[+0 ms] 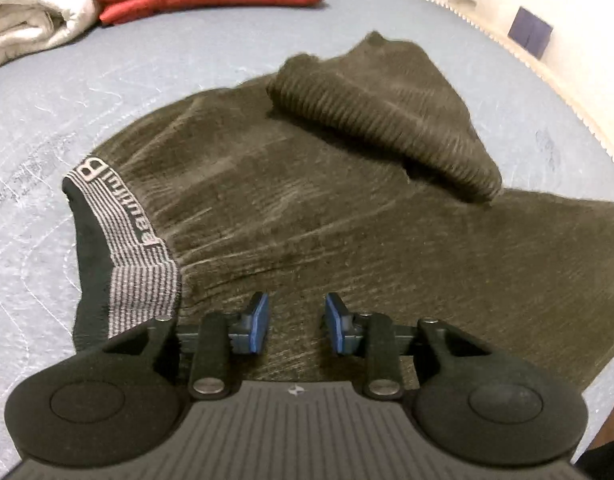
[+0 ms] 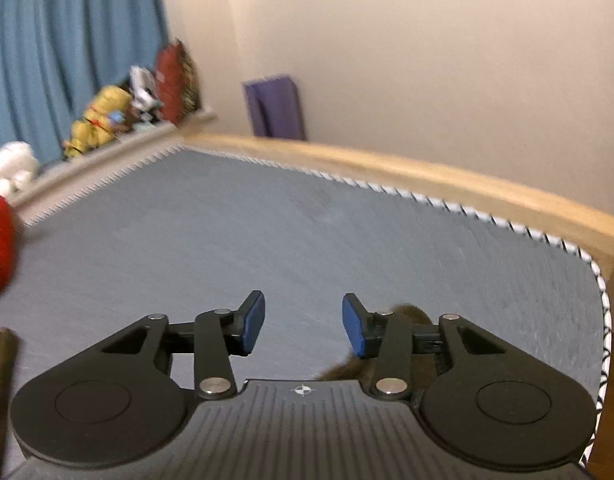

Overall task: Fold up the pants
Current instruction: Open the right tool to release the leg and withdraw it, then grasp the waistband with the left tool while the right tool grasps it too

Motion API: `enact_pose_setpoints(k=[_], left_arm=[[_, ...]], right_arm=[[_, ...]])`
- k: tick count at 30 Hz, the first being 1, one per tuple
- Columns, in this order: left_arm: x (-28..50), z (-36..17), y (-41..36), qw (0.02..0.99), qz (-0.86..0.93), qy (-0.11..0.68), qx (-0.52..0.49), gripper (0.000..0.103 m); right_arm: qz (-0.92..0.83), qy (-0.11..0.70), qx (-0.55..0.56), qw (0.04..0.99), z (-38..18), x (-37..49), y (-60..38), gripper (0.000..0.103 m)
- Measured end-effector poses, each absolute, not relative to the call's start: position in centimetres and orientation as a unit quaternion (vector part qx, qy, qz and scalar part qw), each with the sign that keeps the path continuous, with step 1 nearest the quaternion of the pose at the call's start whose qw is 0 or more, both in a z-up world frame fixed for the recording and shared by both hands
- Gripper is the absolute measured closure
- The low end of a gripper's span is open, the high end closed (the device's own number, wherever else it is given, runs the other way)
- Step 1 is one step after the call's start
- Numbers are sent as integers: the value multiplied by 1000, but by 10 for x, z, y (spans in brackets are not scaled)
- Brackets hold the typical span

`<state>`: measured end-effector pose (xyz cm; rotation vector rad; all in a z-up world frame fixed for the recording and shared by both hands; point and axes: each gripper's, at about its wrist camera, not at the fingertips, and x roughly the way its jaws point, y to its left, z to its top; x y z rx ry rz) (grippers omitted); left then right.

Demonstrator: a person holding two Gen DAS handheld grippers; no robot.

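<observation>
Pants [image 1: 307, 208]: dark ribbed knit, spread flat under and ahead of left gripper [image 1: 297, 324]; one leg end folded over, ahead-right of fingers. Judged soft, light, limp; grip best at striped waistband [image 1: 143, 272], just left of fingers.

Left gripper: parted, empty. Right gripper [image 2: 303, 324]: parted, empty, above grey mattress [image 2: 307, 232].

Wall, blue curtain [image 2: 67, 40] beyond.

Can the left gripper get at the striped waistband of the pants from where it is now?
Probably yes. The left gripper hangs over the brown pants with its jaws apart and nothing between them. The striped waistband lies flat just to its left on the grey mattress, uncovered, with nothing in between.
</observation>
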<state>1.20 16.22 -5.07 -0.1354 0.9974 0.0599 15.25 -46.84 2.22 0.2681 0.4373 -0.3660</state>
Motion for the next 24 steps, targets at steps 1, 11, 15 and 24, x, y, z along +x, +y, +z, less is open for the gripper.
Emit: enact_pose_setpoints(k=[1, 11, 15, 24], left_arm=[[11, -54, 165, 871, 33, 486, -65, 68], [-13, -12, 200, 888, 44, 438, -130, 66], [-25, -1, 231, 889, 66, 426, -155, 65], [-36, -36, 281, 865, 81, 449, -207, 43]], right_arm=[[-169, 210, 131, 954, 31, 147, -461, 52], [5, 199, 111, 974, 89, 80, -357, 47], [68, 208, 60, 974, 66, 64, -303, 47], [256, 266, -135, 920, -11, 24, -182, 50]])
